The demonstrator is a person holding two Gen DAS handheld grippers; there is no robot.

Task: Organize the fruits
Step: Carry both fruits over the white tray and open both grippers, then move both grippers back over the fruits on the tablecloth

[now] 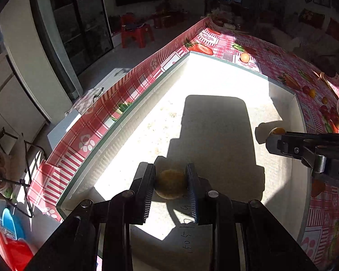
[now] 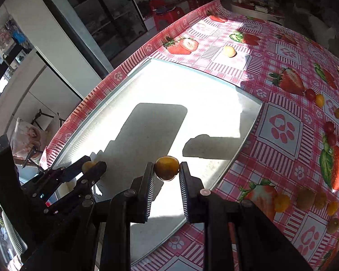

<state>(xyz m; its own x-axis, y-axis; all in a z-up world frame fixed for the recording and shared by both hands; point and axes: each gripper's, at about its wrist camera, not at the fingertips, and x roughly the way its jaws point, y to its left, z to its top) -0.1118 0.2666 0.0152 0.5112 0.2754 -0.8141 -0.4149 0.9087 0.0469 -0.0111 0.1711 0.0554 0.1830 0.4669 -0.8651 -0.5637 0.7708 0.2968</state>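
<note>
A white tray (image 1: pixel 214 83) with a raised rim lies on the pink strawberry-print tablecloth (image 2: pixel 280 149). My left gripper (image 1: pixel 171 184) is shut on a dull yellow-green round fruit (image 1: pixel 170 184) over the tray's near end. My right gripper (image 2: pixel 167 169) is shut on a small orange fruit (image 2: pixel 167 168) above the tray's (image 2: pixel 169 85) near right part. In the left wrist view the right gripper (image 1: pixel 274 140) comes in from the right with the orange fruit (image 1: pixel 276 131) at its tip. In the right wrist view the left gripper (image 2: pixel 91 167) sits at the lower left, its fruit (image 2: pixel 88 165) partly hidden.
One orange fruit (image 2: pixel 229 51) lies alone on the cloth beyond the tray. Several small red and orange fruits (image 2: pixel 328 126) are scattered on the cloth at the right, with more orange and brownish ones (image 2: pixel 305 199) lower right. Red plastic stools (image 1: pixel 136 33) stand on the floor past the table.
</note>
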